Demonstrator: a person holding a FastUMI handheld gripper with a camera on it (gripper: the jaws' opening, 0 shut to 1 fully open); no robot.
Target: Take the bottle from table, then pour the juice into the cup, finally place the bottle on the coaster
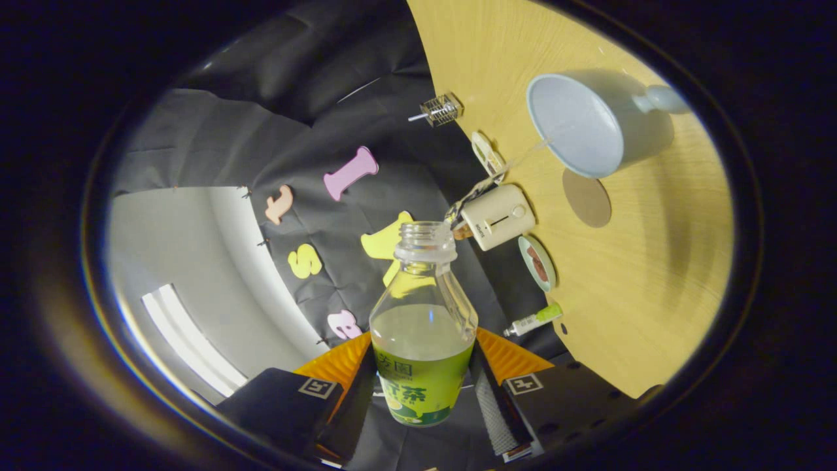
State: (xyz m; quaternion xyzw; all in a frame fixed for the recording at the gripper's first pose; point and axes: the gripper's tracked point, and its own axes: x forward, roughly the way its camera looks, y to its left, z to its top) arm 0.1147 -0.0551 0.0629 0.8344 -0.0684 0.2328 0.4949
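Observation:
My gripper (424, 392) is shut on a clear plastic bottle (423, 327) with a green label, both fingers pressing its sides. The bottle has no cap and is roughly half full of pale juice. The view is rolled, so the wooden table (654, 294) stands tilted to the right of the bottle. A pale blue cup (582, 124) with a handle sits on the table beyond the bottle's mouth, its opening facing me. A round brown coaster (586, 198) lies flat on the table right beside the cup.
Along the table's far edge stand a small white box-like device (500, 216), a small dish (537, 263) with something reddish in it, a little white tube with a green cap (535, 320), a wire cage-like object (441, 109) and a small oval item (487, 154).

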